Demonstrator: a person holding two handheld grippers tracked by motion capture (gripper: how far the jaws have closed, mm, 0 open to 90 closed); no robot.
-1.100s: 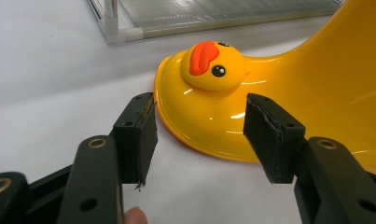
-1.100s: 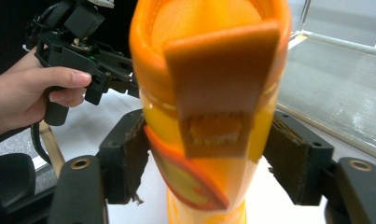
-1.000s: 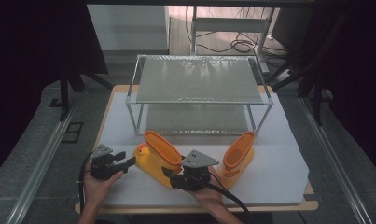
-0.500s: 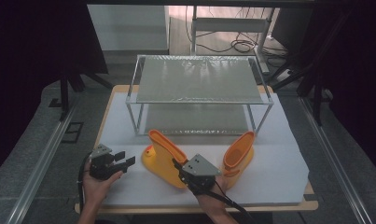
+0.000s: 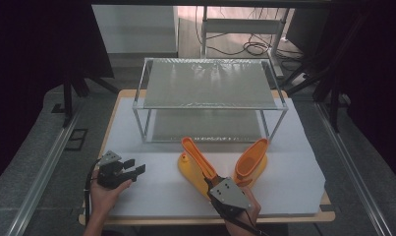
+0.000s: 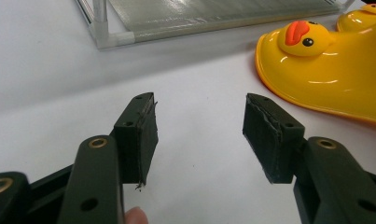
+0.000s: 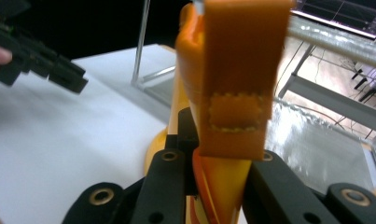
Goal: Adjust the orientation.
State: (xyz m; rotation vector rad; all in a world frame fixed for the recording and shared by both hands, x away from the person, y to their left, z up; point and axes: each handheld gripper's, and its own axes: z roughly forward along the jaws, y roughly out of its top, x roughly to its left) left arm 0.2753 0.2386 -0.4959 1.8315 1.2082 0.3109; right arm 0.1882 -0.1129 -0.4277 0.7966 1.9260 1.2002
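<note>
Two yellow duck-faced shoes with orange lining lie on the white board in front of the rack. My right gripper (image 5: 211, 183) is shut on the heel of the left shoe (image 5: 194, 164), whose orange heel strap (image 7: 237, 70) stands up between the black jaws in the right gripper view. Those jaws have just closed in on the heel and then eased a little. The right shoe (image 5: 252, 162) lies beside it, untouched. At the left, my left gripper (image 5: 134, 167) hovers open, its jaws (image 6: 199, 126) wide apart with nothing between them, aimed at the duck toe (image 6: 325, 70).
A metal-framed rack (image 5: 210, 83) with two mesh shelves stands at the back of the white board (image 5: 151, 191). Its corner post (image 6: 111, 37) lies ahead of the left gripper. Dark floor and rails flank the table.
The right gripper has closed on the left shoe's heel and drawn it rightward, away from the left gripper. The left gripper has stayed put, open.
</note>
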